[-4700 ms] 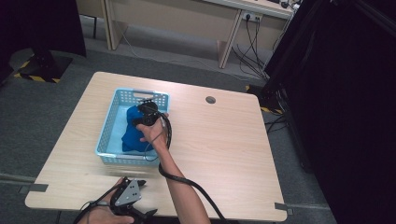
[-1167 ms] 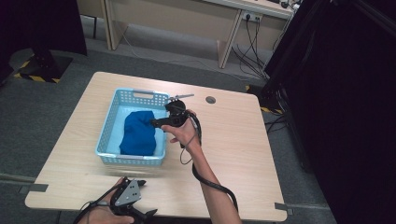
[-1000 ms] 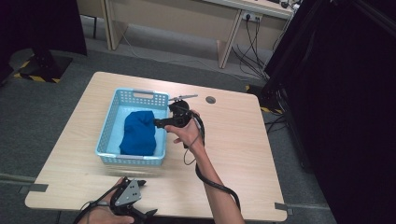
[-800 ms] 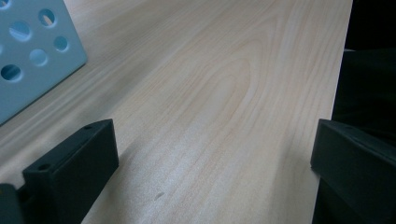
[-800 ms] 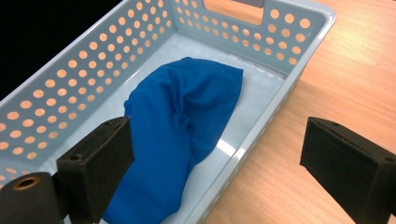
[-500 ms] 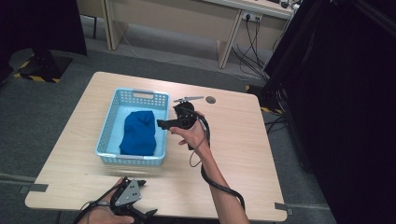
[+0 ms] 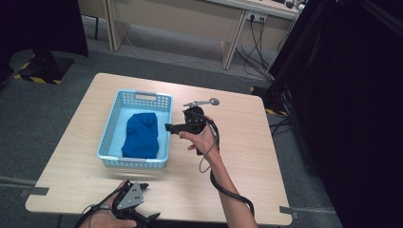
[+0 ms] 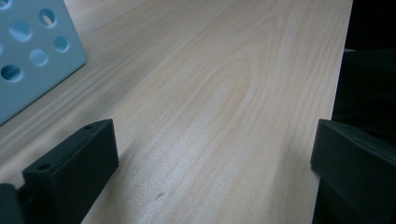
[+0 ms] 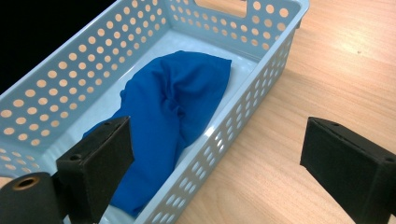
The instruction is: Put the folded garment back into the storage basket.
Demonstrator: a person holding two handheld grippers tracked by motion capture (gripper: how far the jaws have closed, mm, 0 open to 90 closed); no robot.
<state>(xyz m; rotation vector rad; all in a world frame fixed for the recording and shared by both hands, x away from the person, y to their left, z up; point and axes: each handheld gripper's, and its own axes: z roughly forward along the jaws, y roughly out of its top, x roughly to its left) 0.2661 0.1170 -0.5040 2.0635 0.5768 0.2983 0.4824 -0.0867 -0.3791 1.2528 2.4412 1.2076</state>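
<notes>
Inside one basket, one blue cloth; two open hand-held grippers

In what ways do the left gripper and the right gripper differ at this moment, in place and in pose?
The left gripper sits low at the near table edge, while the right gripper is held up beside the blue basket. The left gripper looks along bare wood past a basket corner; the right gripper faces the blue cloth in the basket. Both have open jaws with nothing between them.
</notes>
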